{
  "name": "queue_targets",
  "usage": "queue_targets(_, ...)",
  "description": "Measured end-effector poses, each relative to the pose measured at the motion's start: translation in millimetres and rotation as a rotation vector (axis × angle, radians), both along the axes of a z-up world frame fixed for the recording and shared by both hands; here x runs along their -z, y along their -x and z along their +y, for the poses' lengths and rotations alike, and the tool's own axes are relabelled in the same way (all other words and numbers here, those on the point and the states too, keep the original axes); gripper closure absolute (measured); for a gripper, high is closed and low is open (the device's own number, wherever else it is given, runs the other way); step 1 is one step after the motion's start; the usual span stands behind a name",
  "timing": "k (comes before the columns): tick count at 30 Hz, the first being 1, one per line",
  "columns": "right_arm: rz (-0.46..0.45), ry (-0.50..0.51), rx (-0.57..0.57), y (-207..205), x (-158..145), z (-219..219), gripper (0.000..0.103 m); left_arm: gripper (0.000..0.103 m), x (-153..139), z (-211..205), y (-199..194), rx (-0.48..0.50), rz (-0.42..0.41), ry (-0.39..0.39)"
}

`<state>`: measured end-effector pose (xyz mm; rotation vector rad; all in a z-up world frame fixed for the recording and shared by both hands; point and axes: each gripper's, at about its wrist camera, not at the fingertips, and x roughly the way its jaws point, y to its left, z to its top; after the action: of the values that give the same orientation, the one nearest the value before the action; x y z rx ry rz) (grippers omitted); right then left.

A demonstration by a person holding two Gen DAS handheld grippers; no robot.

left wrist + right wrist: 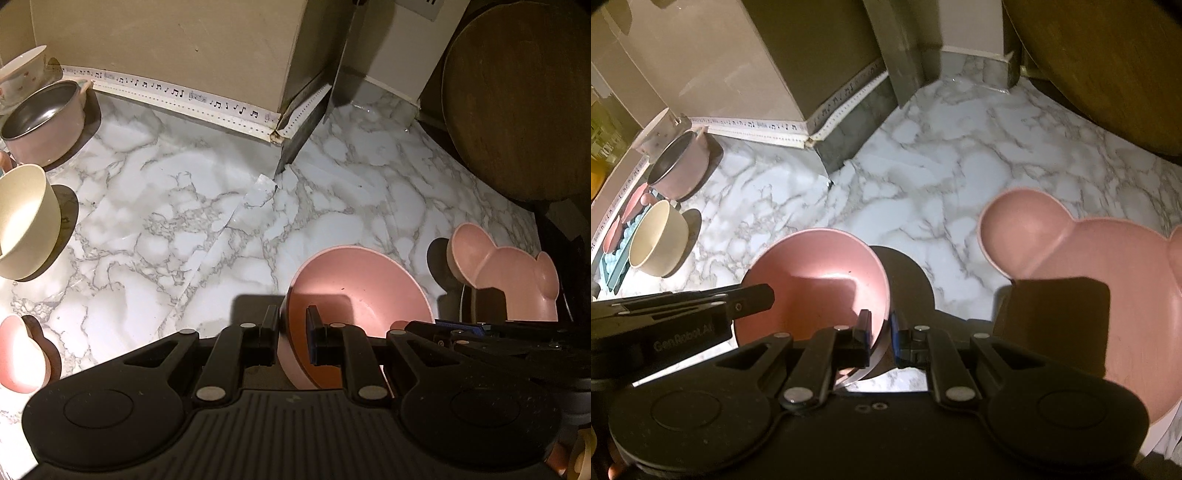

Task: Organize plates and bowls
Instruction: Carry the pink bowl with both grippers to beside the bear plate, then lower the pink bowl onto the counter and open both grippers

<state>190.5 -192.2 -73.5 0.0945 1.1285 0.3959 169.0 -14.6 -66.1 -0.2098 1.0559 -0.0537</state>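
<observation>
Over the marble counter (207, 229), both grippers, left (291, 325) and right (881, 332), pinch opposite rims of the pink bowl (812, 273), seemingly carrying it; next, a level set-down, perhaps toward the bear-shaped plate (1108, 266).

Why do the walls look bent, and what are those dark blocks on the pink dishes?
Left wrist view: the fisheye lens bows the music-note trim; hard light throws black shadows beside the cream bowl and pot. Right wrist view: the same bending, slight blur toward the edges; the blocks on the pink bowl and eared plate look like shadows of the grippers.
</observation>
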Motion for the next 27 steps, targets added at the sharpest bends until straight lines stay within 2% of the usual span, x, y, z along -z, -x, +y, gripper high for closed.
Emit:
queue_targets(15,0.006,-0.002,0.026,0,9,-5,0.093,0.089,12,-6,0,0.012,0.008,-0.005)
queue_targets(23,-0.01,-0.021,0.038,4,3,-7,0.081,0.089,10,-3,3,0.019,-0.002,-0.008)
queue_targets(27,-0.028,-0.032,0.038,7,-4,-9,0.08,0.088,7,3,7,0.014,-0.015,-0.012)
